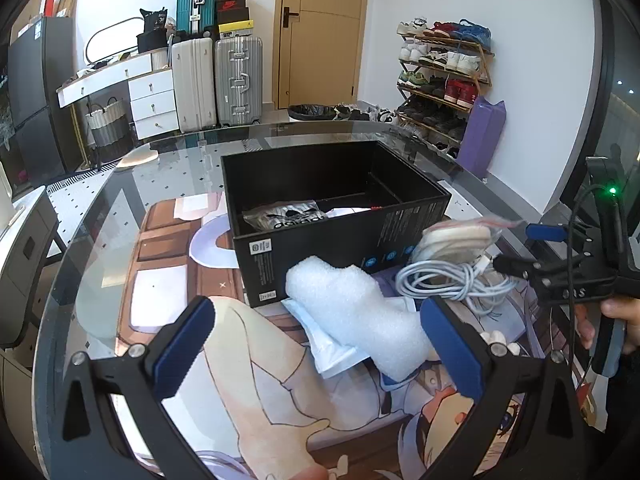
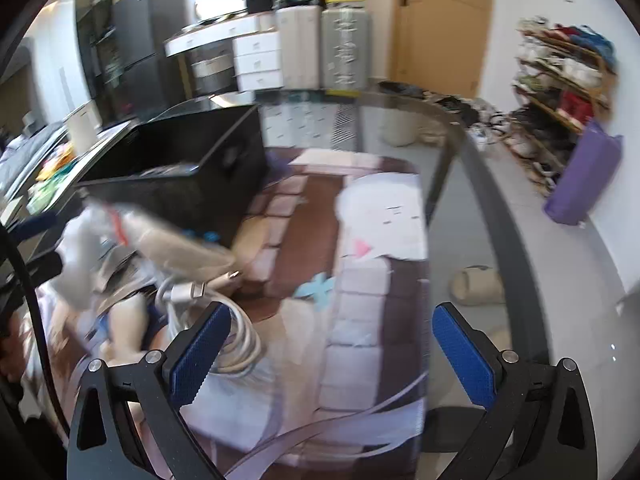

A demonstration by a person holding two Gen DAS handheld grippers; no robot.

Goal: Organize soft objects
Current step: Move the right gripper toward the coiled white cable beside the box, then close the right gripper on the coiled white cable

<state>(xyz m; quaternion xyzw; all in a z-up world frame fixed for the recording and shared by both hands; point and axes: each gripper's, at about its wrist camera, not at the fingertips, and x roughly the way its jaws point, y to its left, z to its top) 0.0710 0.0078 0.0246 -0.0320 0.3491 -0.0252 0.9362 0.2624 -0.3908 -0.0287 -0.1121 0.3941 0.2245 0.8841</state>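
A white foam piece (image 1: 356,308) lies on a flat white packet (image 1: 332,348) in front of the black box (image 1: 340,208). My left gripper (image 1: 320,344) is open, and the foam's near end sits between its fingers, close to the right pad (image 1: 452,348). A silver-black bag (image 1: 286,216) lies inside the box. Right of the foam are a coiled white cable (image 1: 444,280) and a clear bag of beige pads (image 1: 456,240). My right gripper (image 2: 332,354) is open and holds nothing. In its blurred view the cable (image 2: 224,320) lies by its left finger (image 2: 200,352), below the pad bag (image 2: 172,240).
Everything rests on a printed mat (image 1: 192,280) over a round glass table (image 1: 92,208). A hand (image 1: 616,316) holds the right gripper (image 1: 516,248) at the table's right. Suitcases (image 1: 236,80), drawers (image 1: 154,100), a shoe rack (image 1: 444,76) and a door (image 1: 320,32) stand behind.
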